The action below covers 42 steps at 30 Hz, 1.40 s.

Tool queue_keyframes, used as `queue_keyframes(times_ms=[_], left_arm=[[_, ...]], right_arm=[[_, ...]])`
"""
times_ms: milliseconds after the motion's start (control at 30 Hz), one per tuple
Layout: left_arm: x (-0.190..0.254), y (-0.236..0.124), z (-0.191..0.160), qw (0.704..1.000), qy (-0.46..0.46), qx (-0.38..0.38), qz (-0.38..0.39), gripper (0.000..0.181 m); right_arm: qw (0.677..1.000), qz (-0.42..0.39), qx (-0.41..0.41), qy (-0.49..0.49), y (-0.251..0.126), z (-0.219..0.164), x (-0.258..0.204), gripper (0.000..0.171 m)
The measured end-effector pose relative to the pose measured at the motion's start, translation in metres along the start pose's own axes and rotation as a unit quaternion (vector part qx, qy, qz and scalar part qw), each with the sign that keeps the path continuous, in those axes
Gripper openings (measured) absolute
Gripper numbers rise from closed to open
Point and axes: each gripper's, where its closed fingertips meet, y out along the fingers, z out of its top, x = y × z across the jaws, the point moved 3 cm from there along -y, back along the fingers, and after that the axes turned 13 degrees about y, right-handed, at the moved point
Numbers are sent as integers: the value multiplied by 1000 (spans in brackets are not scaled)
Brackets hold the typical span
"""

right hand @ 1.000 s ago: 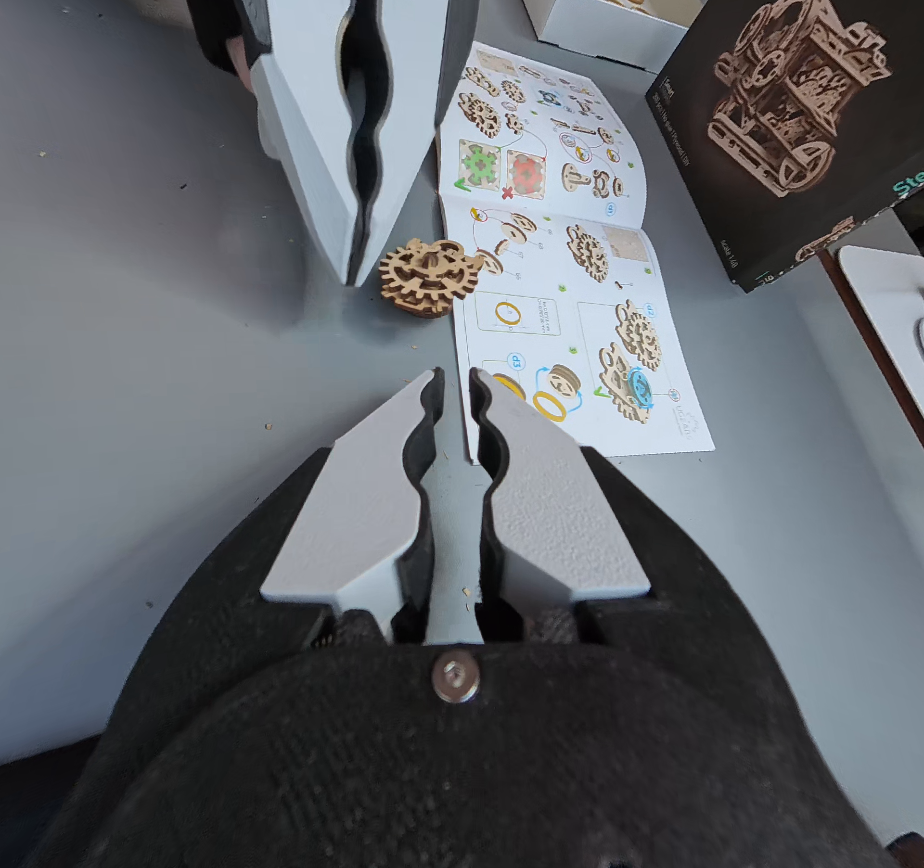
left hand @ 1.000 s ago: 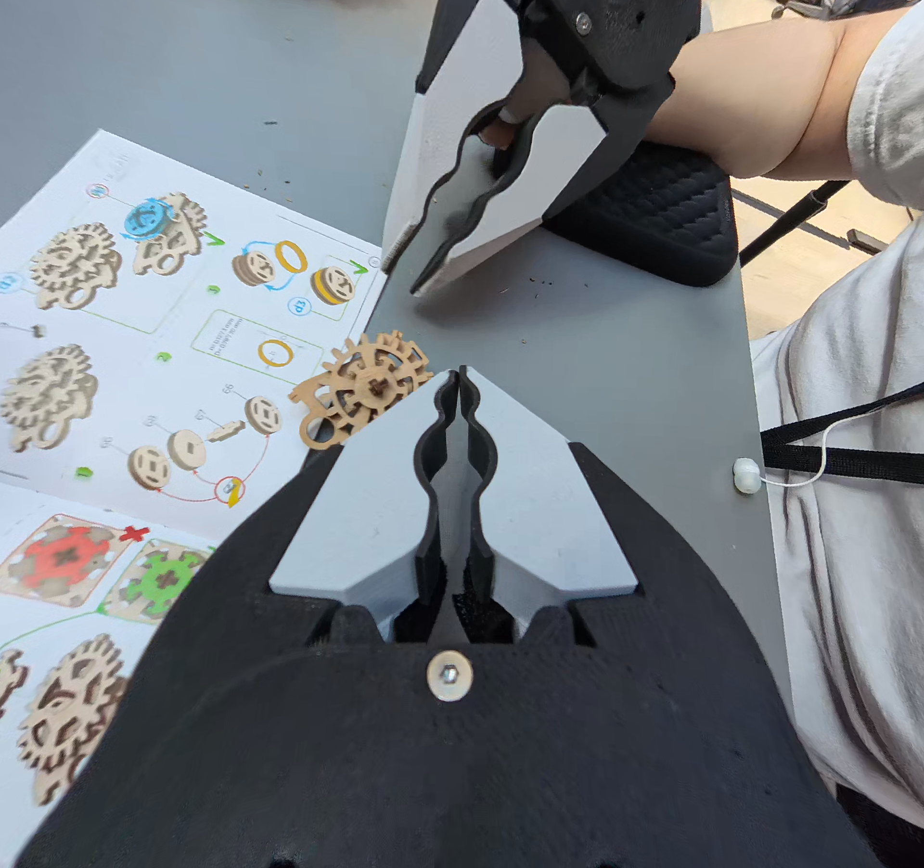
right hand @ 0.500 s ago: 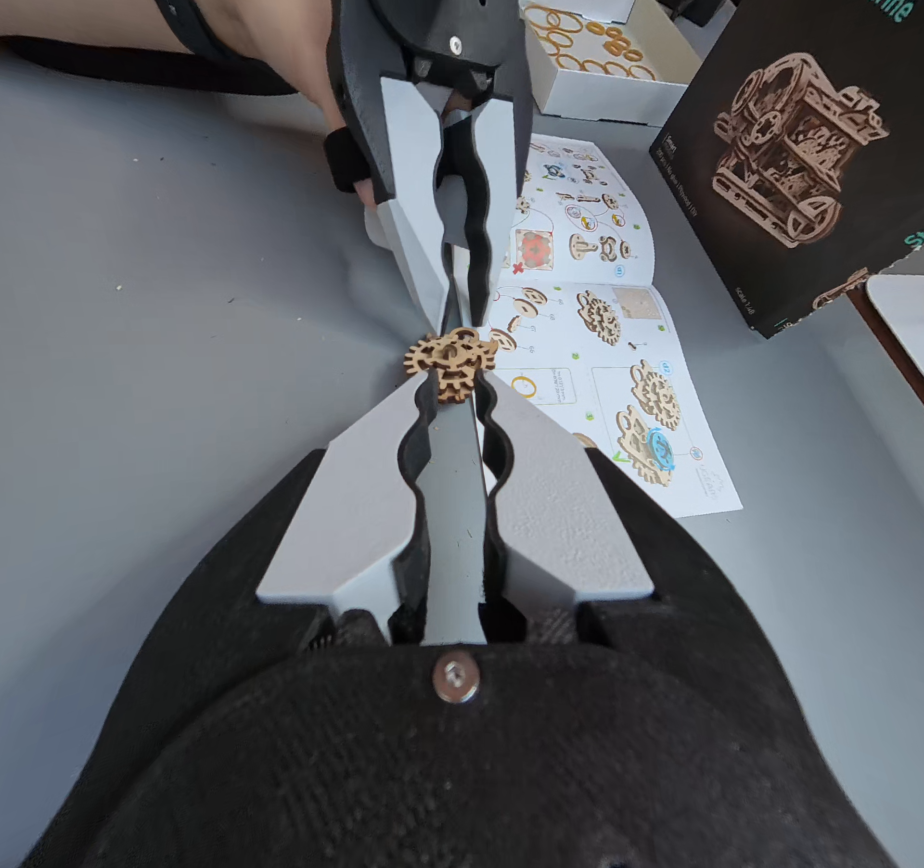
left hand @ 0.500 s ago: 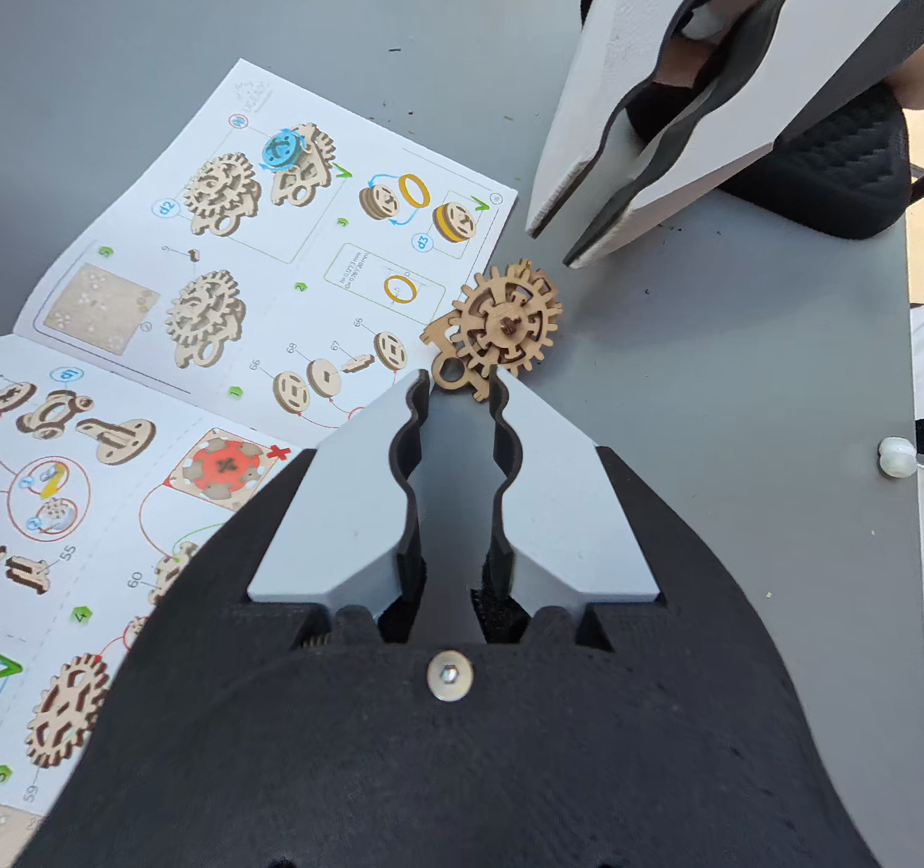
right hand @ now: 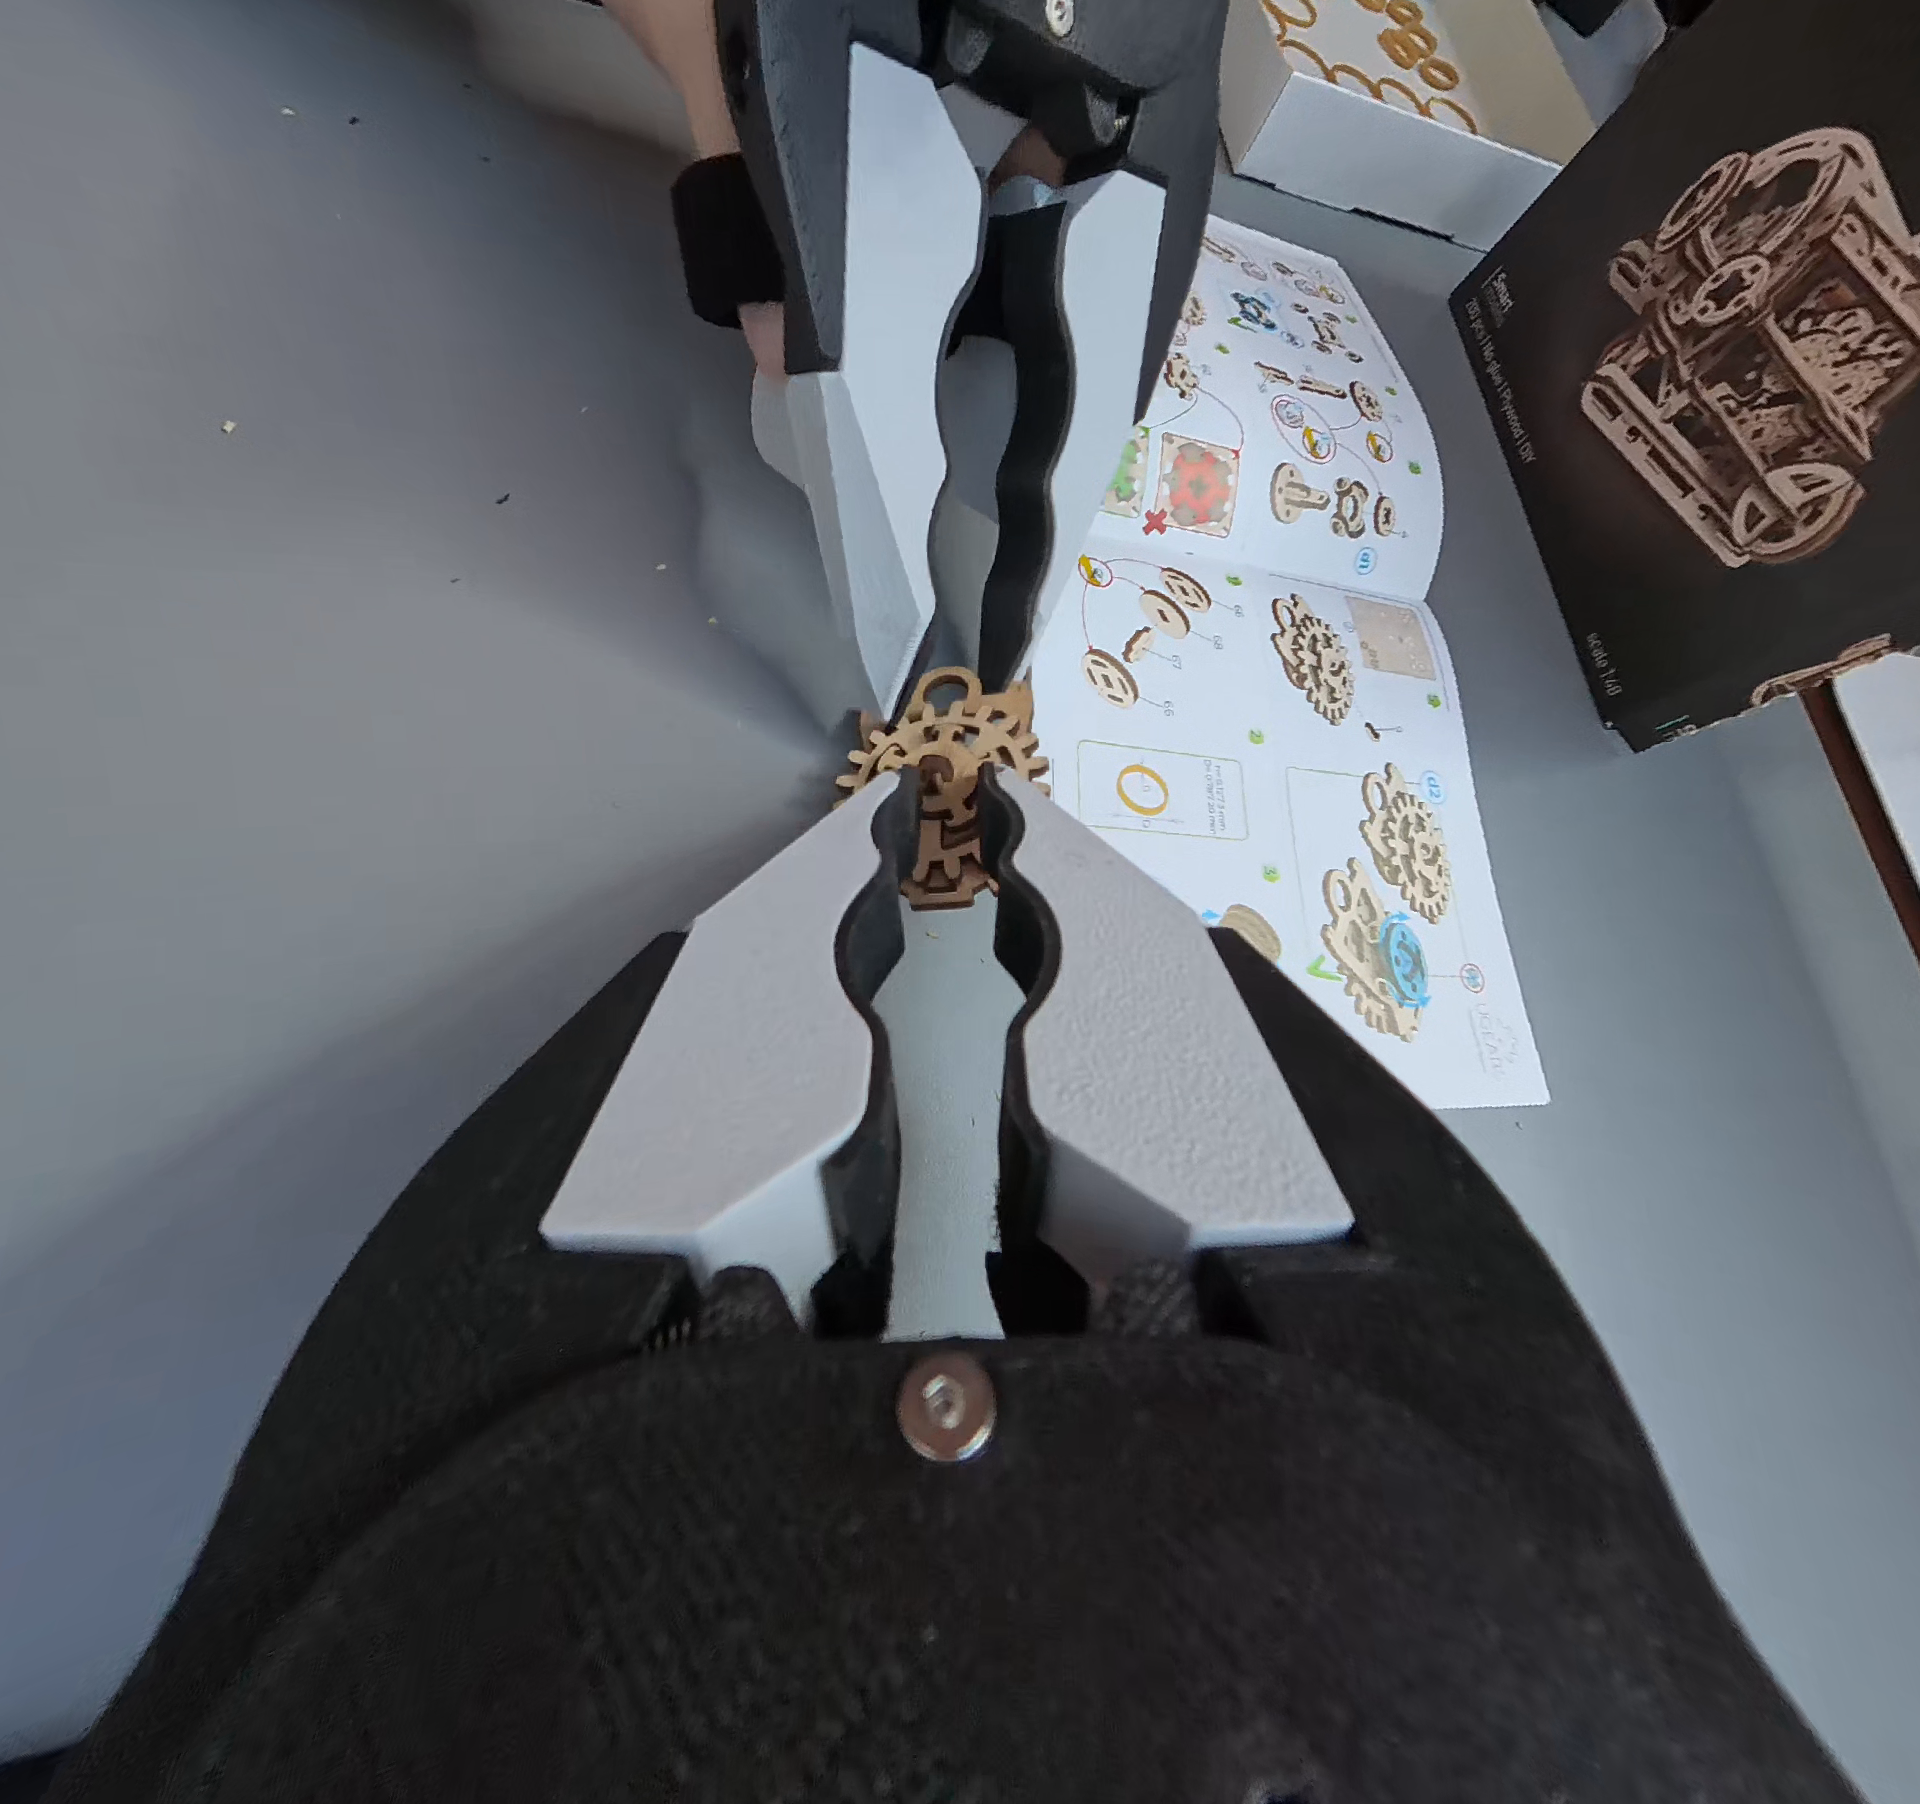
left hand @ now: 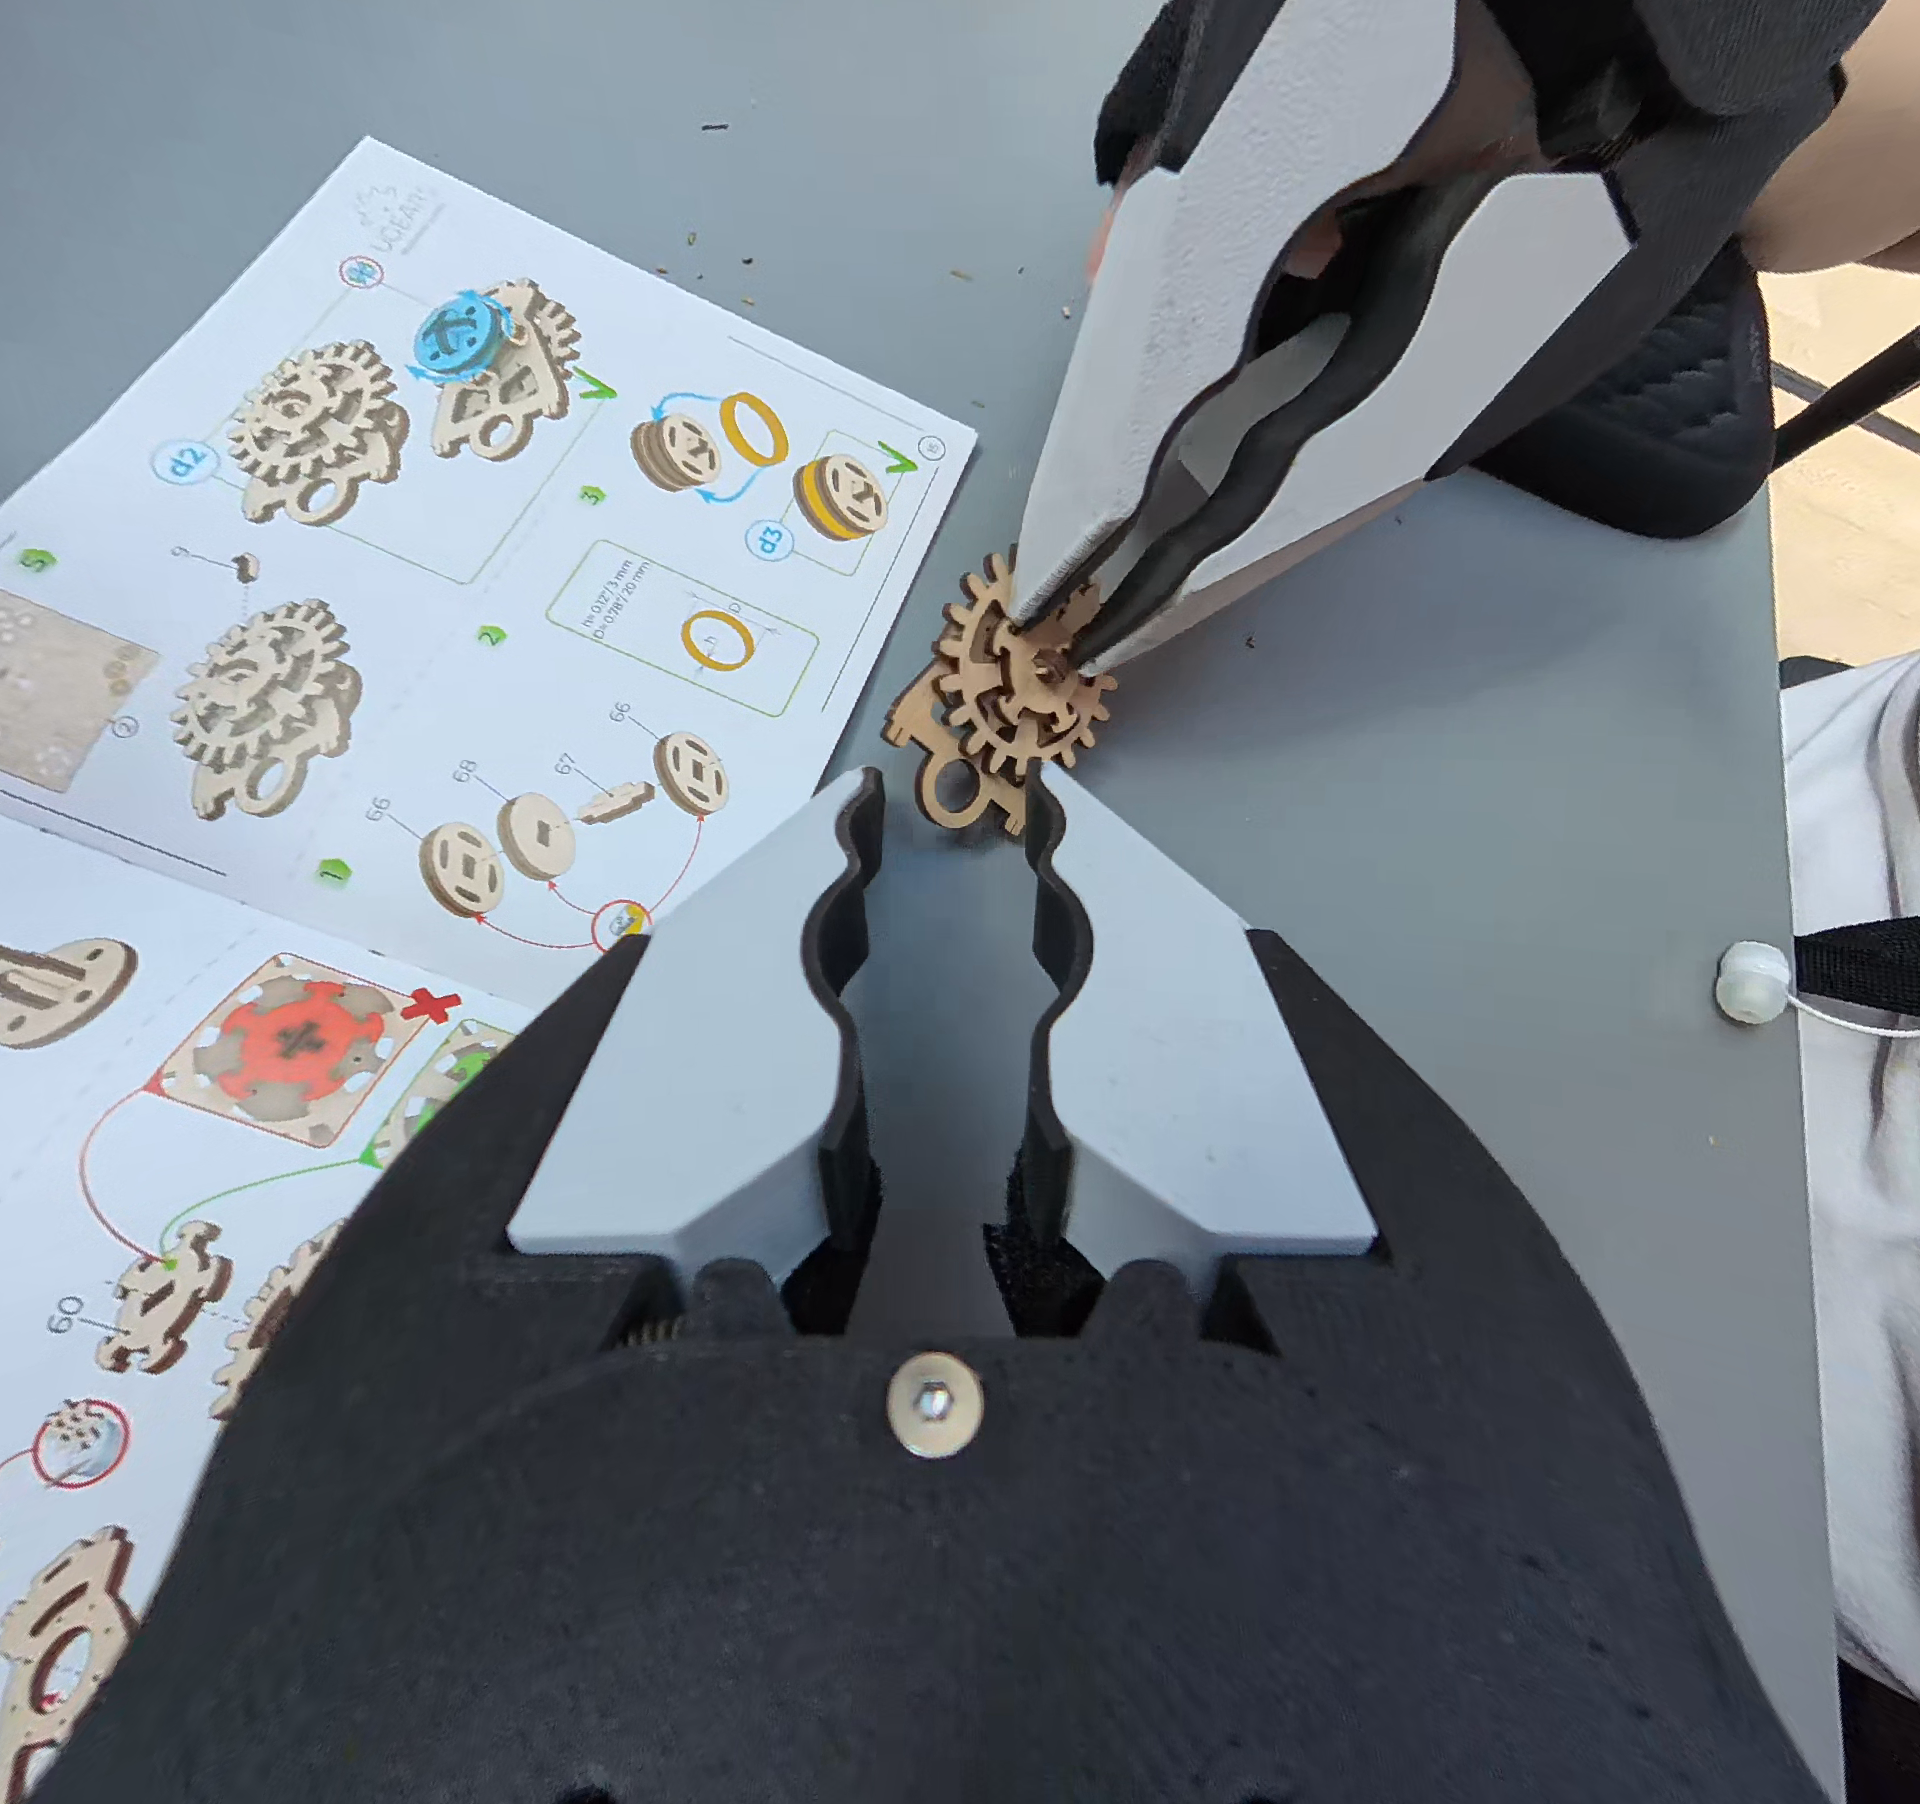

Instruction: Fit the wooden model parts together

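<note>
A light wooden gear assembly (left hand: 1003, 700) with a ring lug lies on the grey table (left hand: 1455, 819), tipped up at the edge of the instruction sheet. My right gripper (right hand: 945, 798) is shut on it, its fingertips pinching the assembly near the hub. It comes in from the upper right in the left wrist view (left hand: 1055, 637). My left gripper (left hand: 956, 809) is open, its fingertips on either side of the ring lug. It hangs over the assembly from the far side in the right wrist view (right hand: 961, 658).
An open instruction sheet (left hand: 468, 611) lies left of the assembly. A dark model box (right hand: 1714, 404) and a white box of rings (right hand: 1382, 40) stand at the back right. A black pad (left hand: 1662, 424) and the table edge (left hand: 1777, 923) are to the right. The grippers are tip to tip, or close to it.
My left gripper opened and moved up to the gear assembly. My right gripper came down onto the assembly and closed on it, tipping it up.
</note>
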Motion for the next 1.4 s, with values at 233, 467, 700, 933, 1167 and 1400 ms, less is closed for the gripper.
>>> queue_keyframes(times_ms=[233, 467, 700, 933, 1167, 1400], left_arm=[[-3, -3, 10, 994, -80, 67, -40, 32], [6, 8, 10, 981, -145, 75, -105, 16], [5, 9, 9, 980, -152, 77, -105, 16], [6, 9, 9, 981, -142, 73, -107, 15], [6, 9, 9, 983, -134, 72, -102, 14], [8, 9, 9, 983, -130, 72, -106, 12]], right_arm=[[997, 2, 33, -75, -7, -8, 1, 9], [993, 15, 57, -103, -7, -7, -3, 9], [991, 7, 58, -122, -10, -7, -6, 0], [992, 11, 54, -115, -8, -7, -5, 5], [995, 19, 40, -93, -7, -7, -4, 2], [995, 22, 34, -88, -9, -9, -4, 2]])
